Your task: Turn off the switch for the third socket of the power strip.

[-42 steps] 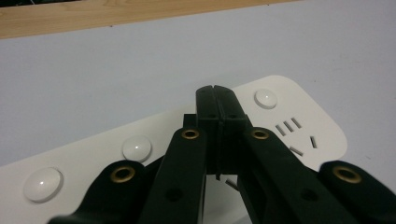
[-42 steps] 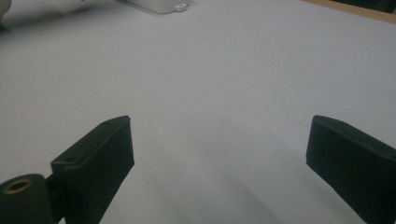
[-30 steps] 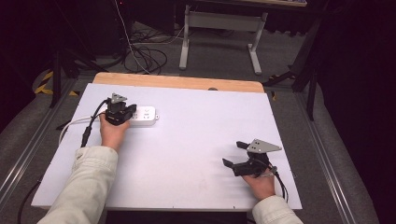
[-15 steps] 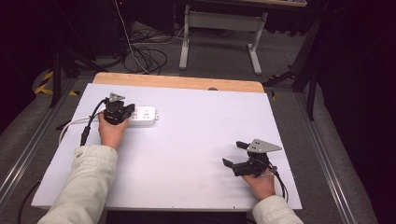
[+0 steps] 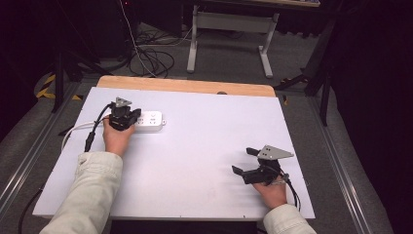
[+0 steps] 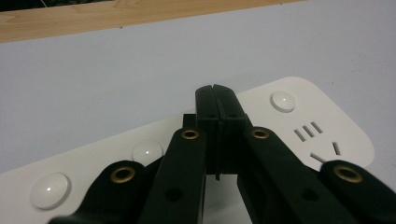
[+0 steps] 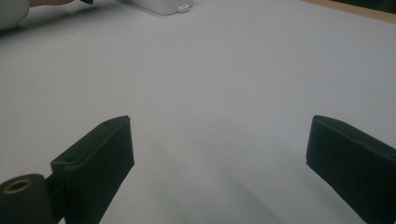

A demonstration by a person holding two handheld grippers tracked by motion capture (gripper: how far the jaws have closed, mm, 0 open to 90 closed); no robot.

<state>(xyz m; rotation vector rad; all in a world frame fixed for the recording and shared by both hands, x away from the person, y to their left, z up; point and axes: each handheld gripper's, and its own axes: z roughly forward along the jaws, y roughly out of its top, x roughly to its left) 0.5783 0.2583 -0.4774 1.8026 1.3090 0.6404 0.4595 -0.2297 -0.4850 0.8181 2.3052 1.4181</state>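
White strip: I saw the power strip (image 5: 147,122) lying flat near the far left of the worktop (image 5: 204,146), its cord trailing off the left edge.
Left gripper: I had the left gripper (image 6: 216,100) on top of the strip, tips down between two of its round buttons (image 6: 283,101).
Left jaws: they were pressed fully together with nothing between them, so I took them as a poking tip rather than a grip.
Right gripper: the right gripper (image 5: 246,161) rested near the front right corner, well apart from the strip.
Right jaws: they stood wide apart and empty over bare worktop.
Step, as I judged it: pressing a switch on the strip.
Risk one: the tips sat between buttons, so a push could have landed on plain casing and done nothing.
Risk two: nothing steadied the strip, so an off-centre push could have slid or tipped it.
Risk three: the cord by my left hand could have snagged as I pulled away.
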